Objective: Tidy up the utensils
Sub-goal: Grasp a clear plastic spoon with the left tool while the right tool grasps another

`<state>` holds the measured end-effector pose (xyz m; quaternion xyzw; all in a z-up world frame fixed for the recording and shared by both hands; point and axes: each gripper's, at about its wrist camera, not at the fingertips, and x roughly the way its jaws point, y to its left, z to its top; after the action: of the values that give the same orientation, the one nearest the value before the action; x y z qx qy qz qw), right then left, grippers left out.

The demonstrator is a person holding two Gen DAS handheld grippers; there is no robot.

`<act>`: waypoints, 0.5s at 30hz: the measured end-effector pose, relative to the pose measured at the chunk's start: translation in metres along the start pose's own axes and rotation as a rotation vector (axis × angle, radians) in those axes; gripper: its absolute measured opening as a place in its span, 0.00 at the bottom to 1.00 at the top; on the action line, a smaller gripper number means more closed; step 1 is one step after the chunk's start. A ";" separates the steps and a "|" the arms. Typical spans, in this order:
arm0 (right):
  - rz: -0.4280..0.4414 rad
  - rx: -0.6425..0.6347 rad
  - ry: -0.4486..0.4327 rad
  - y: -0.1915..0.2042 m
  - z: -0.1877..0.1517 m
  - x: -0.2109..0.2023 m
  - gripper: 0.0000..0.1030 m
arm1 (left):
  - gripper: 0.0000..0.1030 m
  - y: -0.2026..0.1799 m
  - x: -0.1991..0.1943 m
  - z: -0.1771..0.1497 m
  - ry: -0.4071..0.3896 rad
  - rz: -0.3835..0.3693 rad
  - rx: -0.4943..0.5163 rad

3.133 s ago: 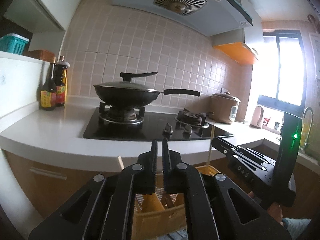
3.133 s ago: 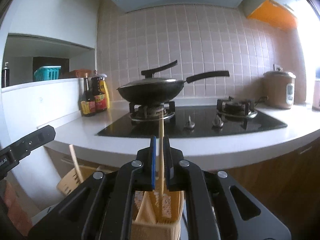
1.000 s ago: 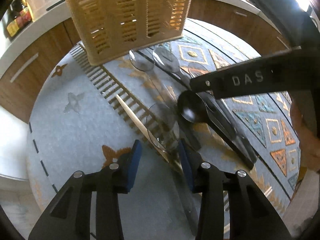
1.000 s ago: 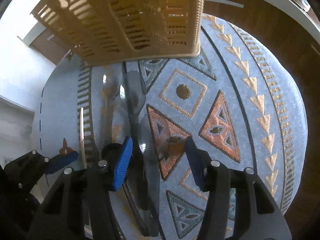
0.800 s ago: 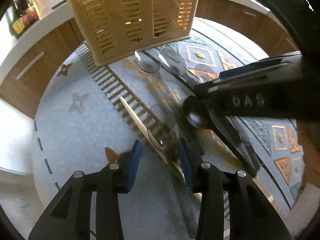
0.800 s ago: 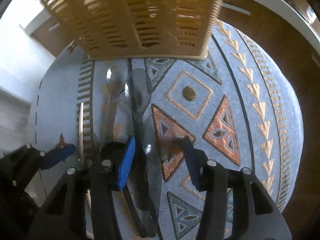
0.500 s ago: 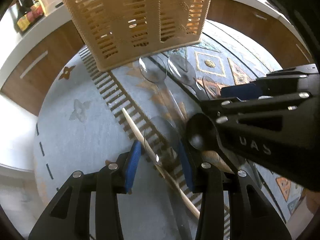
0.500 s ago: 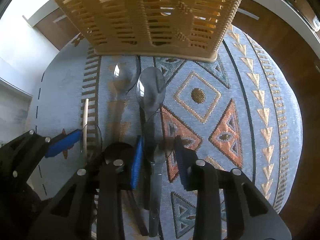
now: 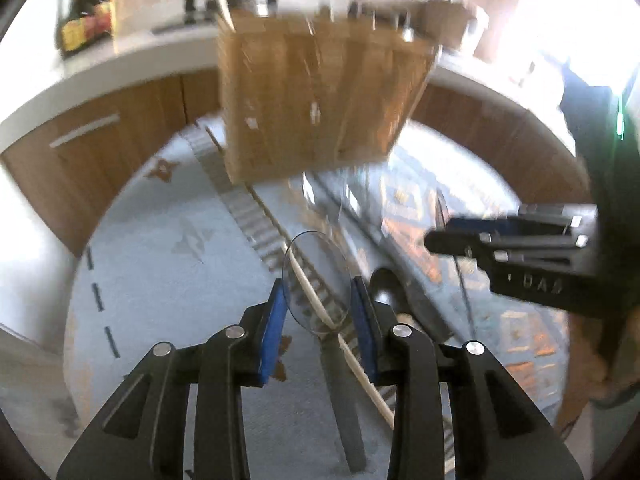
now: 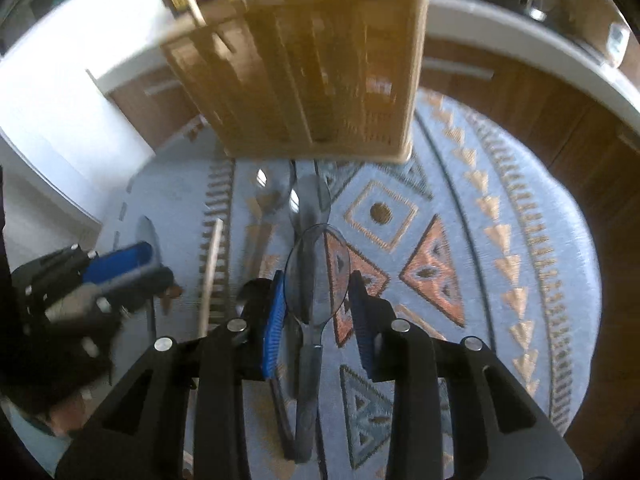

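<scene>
spoons lie on the patterned rug (image 10: pixel 500 208) in front of the yellow slotted basket (image 10: pixel 320 80). the right gripper (image 10: pixel 318 300) has its blue pads closed on the bowl of a clear grey spoon (image 10: pixel 316 276). the left gripper (image 9: pixel 318 300) is closing on the bowl of another clear spoon (image 9: pixel 316 284), above a wooden chopstick (image 9: pixel 356 364).

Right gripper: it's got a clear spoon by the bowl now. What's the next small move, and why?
Probably lift the clear spoon a little higher and carry it toward the slotted basket. The right gripper grips the spoon's bowl edges, its handle hangs back over the patterned rug, and other spoons lie just below.
</scene>
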<state>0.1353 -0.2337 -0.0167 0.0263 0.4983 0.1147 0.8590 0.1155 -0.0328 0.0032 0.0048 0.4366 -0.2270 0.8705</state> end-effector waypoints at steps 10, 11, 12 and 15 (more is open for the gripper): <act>0.002 -0.020 -0.334 0.037 -0.041 -0.090 0.04 | 0.30 0.010 -0.080 -0.004 -0.319 -0.064 -0.059; -0.019 -0.017 -0.348 0.040 -0.042 -0.093 0.04 | 0.30 0.011 -0.085 -0.003 -0.330 -0.055 -0.055; -0.012 -0.015 -0.348 0.041 -0.041 -0.093 0.04 | 0.30 0.010 -0.090 -0.002 -0.342 -0.046 -0.046; 0.015 0.013 -0.344 0.033 -0.041 -0.090 0.04 | 0.30 0.013 -0.092 -0.002 -0.368 -0.032 -0.042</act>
<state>0.0514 -0.2246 0.0449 0.0549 0.3447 0.1119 0.9304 0.0713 0.0150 0.0699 -0.0618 0.2748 -0.2287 0.9319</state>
